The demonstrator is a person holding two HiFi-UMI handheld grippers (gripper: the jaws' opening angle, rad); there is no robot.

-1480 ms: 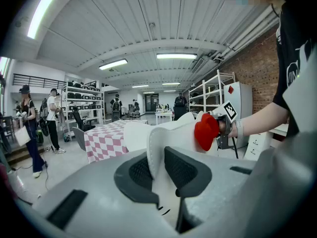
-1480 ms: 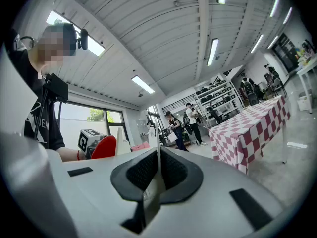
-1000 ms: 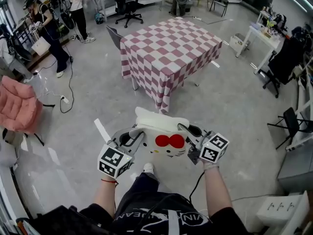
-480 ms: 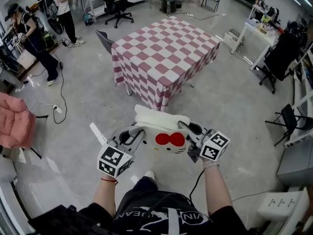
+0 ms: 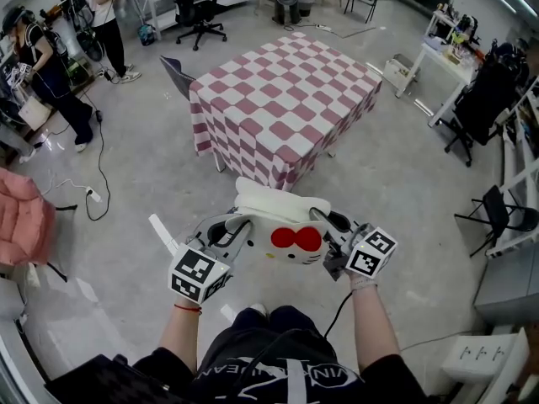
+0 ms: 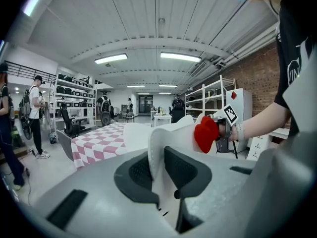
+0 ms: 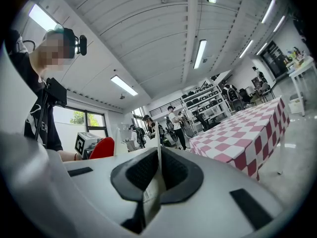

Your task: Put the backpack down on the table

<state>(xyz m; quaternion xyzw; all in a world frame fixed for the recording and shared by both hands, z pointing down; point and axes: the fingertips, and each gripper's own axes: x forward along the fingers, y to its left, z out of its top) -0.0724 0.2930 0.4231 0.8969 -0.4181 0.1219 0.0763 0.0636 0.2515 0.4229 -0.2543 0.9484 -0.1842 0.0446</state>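
A white cat-face backpack (image 5: pixel 282 225) with a red bow (image 5: pixel 296 240) hangs in the air between my two grippers, over the grey floor. My left gripper (image 5: pixel 237 229) is shut on its left edge, and my right gripper (image 5: pixel 322 225) is shut on its right edge. In the left gripper view the jaws (image 6: pixel 158 170) pinch a white fold of the backpack (image 6: pixel 157 148). A thin white edge of the backpack (image 7: pixel 158 155) sits clamped in the right gripper (image 7: pixel 157 171). Ahead stands the table (image 5: pixel 282 99) with its pink-and-white checked cloth, its near corner just beyond the backpack.
Two people (image 5: pixel 46 66) stand at the far left near shelves. A pink chair (image 5: pixel 21 225) is at the left edge and a cable (image 5: pixel 101 175) trails on the floor. Office chairs (image 5: pixel 198 11) stand behind the table. A white side table (image 5: pixel 446 66) and black chairs (image 5: pixel 497 217) are on the right.
The table has come closer to the backpack and sits lower in the head view. Both grippers keep the same hold on the backpack.
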